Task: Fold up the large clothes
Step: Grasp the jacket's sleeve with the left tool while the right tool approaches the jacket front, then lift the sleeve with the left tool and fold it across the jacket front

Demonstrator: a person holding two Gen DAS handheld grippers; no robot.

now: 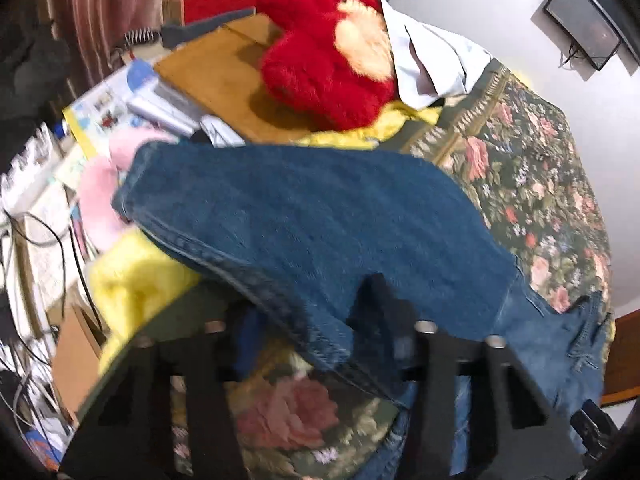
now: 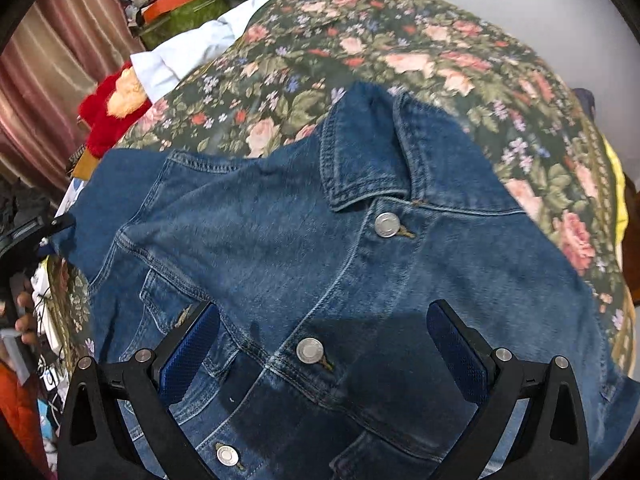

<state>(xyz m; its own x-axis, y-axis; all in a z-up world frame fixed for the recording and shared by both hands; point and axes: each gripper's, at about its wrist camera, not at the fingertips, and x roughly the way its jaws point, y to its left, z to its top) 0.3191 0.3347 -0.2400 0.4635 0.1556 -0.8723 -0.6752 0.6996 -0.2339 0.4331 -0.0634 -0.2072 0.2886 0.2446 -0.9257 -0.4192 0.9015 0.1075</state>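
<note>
A blue denim jacket (image 2: pixel 320 264) lies front up on the floral bedspread (image 2: pixel 360 40), buttoned, collar toward the far side. My right gripper (image 2: pixel 320 320) hovers open just above its button placket, blue pads on either side of a metal button (image 2: pixel 310 350). In the left wrist view a denim sleeve (image 1: pixel 300 220) stretches away from my left gripper (image 1: pixel 312 320), whose fingers are shut on the sleeve's edge; the fabric drapes over the fingertips and hides them. The view is blurred.
A red plush toy (image 1: pixel 320 64) and a white garment (image 1: pixel 432 64) lie at the far side of the bed. A brown board (image 1: pixel 224 80), pink fluff (image 1: pixel 100 196), yellow cloth (image 1: pixel 132 280) and cluttered papers and cables (image 1: pixel 36 220) crowd the left.
</note>
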